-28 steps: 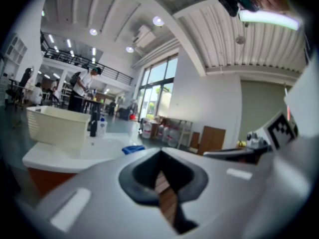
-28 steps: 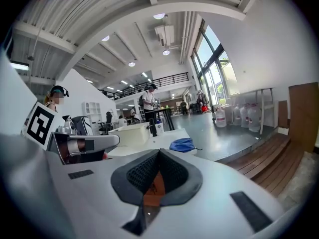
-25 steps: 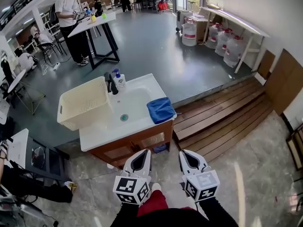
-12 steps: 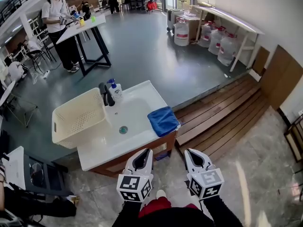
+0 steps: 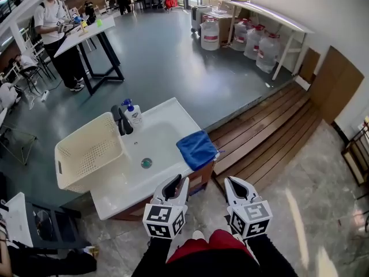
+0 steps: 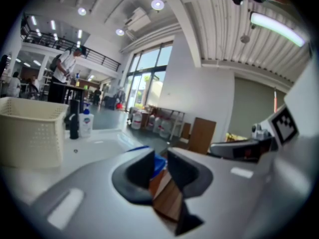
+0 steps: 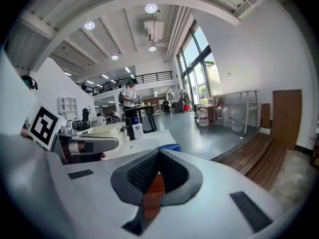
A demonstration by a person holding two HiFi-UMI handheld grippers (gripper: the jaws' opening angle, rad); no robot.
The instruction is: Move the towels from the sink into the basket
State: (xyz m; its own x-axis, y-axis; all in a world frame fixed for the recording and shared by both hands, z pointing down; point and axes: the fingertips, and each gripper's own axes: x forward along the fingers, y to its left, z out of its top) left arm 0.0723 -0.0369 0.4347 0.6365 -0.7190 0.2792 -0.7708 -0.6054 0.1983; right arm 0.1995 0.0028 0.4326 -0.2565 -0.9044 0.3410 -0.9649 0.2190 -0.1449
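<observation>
A blue towel (image 5: pixel 197 149) lies folded on the right end of the white sink counter (image 5: pixel 167 117); the basin around the drain (image 5: pixel 146 163) holds nothing. The cream basket (image 5: pixel 86 152) stands at the counter's left end. My left gripper (image 5: pixel 173 182) hovers at the counter's near edge; its jaws are opening, with nothing between them. Through that gap in the left gripper view (image 6: pixel 160 163) a strip of the towel (image 6: pixel 159 164) shows farther off. My right gripper (image 5: pixel 232 182) hangs over the floor beside the cabinet, shut and empty (image 7: pixel 159 156).
A black faucet (image 5: pixel 122 123) and a soap bottle (image 5: pixel 133 113) stand at the back of the sink. A wooden platform (image 5: pixel 271 126) lies to the right, water jugs (image 5: pixel 253 42) beyond it. A person stands at a table (image 5: pixel 86 30) far back left.
I have come closer to the sink, and both grippers now reach its near edge. The left jaws have parted.
</observation>
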